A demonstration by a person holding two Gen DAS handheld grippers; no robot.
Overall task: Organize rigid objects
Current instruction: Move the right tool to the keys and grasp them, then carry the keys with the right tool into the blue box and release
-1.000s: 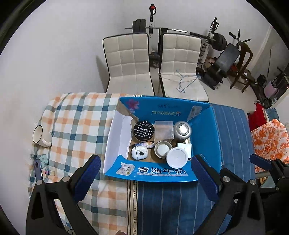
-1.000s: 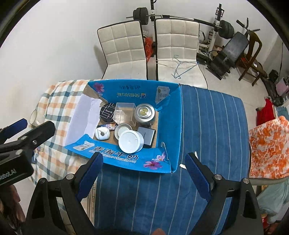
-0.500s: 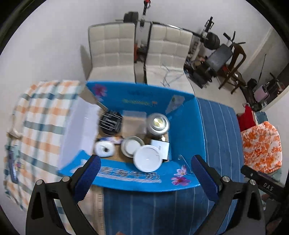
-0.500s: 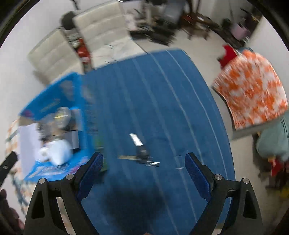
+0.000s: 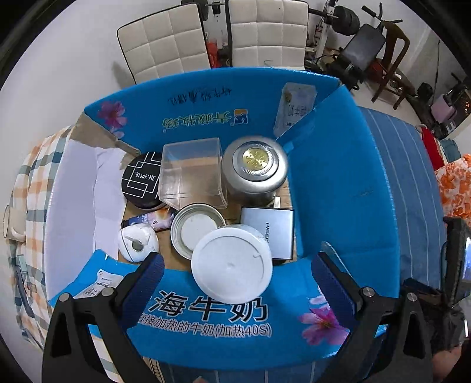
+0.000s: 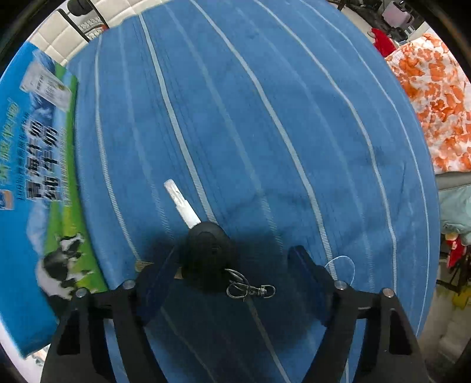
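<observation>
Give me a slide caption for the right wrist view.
Open right tongs hover over a black car key on the blue striped cloth.

Black key fob (image 6: 209, 256) with keyring flat on blue cloth, beside box (image 6: 32, 182).

Two white quilted upholstered chairs (image 5: 206, 44) stand side by side at twelve o'clock against a plain pale wall (image 5: 73, 44). Toward one o'clock sit a barbell rack with black weight plates (image 5: 341, 20) and a brown wooden chair (image 5: 394, 53) on pale flooring; an orange-and-white floral cloth (image 6: 435, 103) lies at three o'clock
</observation>
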